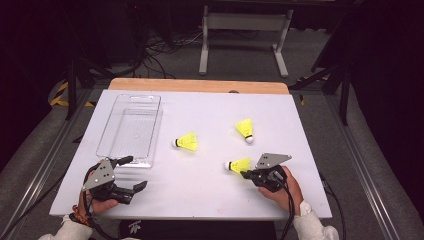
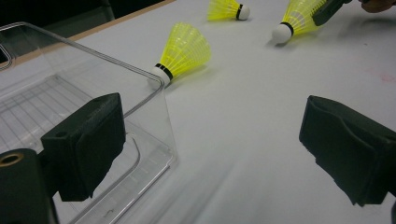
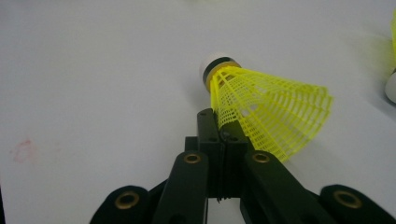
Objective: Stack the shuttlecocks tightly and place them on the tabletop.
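Clamped on the edge of a yellow plastic mesh shuttlecock (image 3: pixel 266 112), the right gripper (image 3: pixel 223 126) has its black jaws pressed together on the skirt just behind the white cork tip; pinching the thin mesh rather than the round tip likely gives the flat pads something to bite. That shuttlecock lies on its side near the front right corner of the white table (image 1: pixel 200 185), cork pointing left in the high view.

At the front left corner the left gripper (image 2: pixel 210 154) waits with jaws spread wide, empty, one jaw just inside the near wall of the clear rectangular plastic bin (image 2: pixel 116 74), perhaps ready to steady it.

Two more yellow shuttlecocks lie loose: one mid-table just beside the bin's right wall (image 1: pixel 186 142), another toward the right edge (image 1: pixel 245 130). The mid-table one sits between the held shuttlecock and the bin, so a low carry across could knock it; lifting clears it.
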{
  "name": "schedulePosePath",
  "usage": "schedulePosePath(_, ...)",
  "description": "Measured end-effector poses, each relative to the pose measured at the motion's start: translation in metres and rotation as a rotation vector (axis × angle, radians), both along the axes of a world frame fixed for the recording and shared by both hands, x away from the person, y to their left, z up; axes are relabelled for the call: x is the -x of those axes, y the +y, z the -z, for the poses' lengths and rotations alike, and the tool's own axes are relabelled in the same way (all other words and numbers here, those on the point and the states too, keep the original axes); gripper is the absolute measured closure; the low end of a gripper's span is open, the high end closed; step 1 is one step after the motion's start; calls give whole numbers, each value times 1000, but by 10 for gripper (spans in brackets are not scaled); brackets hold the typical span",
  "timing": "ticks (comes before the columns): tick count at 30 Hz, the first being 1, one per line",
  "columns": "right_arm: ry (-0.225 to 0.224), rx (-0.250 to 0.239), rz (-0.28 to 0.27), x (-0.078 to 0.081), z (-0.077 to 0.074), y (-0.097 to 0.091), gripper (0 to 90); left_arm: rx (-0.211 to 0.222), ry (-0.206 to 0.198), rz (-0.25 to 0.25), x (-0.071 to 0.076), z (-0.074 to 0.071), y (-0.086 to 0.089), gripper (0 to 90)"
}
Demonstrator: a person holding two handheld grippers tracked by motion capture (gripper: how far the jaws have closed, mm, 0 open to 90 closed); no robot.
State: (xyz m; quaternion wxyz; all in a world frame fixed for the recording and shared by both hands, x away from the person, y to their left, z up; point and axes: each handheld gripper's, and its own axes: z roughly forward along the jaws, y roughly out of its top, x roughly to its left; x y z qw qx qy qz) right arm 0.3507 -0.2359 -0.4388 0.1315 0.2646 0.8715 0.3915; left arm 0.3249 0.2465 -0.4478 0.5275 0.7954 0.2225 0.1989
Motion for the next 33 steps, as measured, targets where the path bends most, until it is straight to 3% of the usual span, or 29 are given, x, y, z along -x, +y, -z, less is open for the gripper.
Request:
schedulePosePath(19,-60,-59,10,1,-10,4,900,2,-5,-3,1,0,0,78)
schedulePosePath(33,-91,-91,30,-17,-20,14,900,-2,-2,-1,0,0,0,79)
